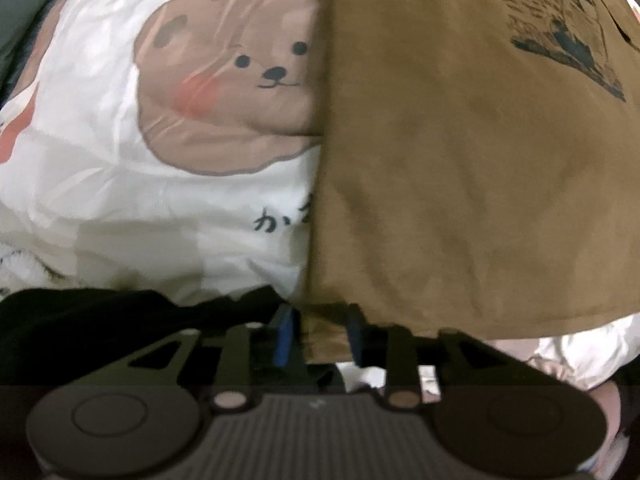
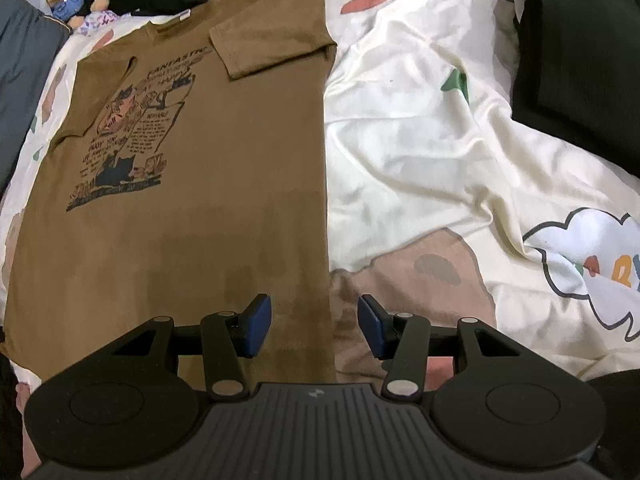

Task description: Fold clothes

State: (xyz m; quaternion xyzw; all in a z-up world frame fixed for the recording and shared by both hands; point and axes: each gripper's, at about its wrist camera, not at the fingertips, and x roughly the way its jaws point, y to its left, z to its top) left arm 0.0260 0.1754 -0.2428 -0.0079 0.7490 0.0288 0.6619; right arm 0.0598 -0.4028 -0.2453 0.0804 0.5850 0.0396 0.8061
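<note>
The brown T-shirt (image 2: 180, 184) lies flat on the bed's cartoon quilt (image 2: 420, 128), filling the left of the right-wrist frame, one sleeve folded in. The left gripper (image 1: 318, 338) straddles its hem, jaws parted (no pinch evident), while the right gripper (image 2: 314, 328) hovers spread over the shirt's long folded edge. Lengthwise folding seems underway; next calls for pinching the hem.

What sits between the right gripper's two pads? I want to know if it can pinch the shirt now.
In the right wrist view, the right gripper stands open over the brown T-shirt; its folded edge runs between the pads, untouched.
</note>
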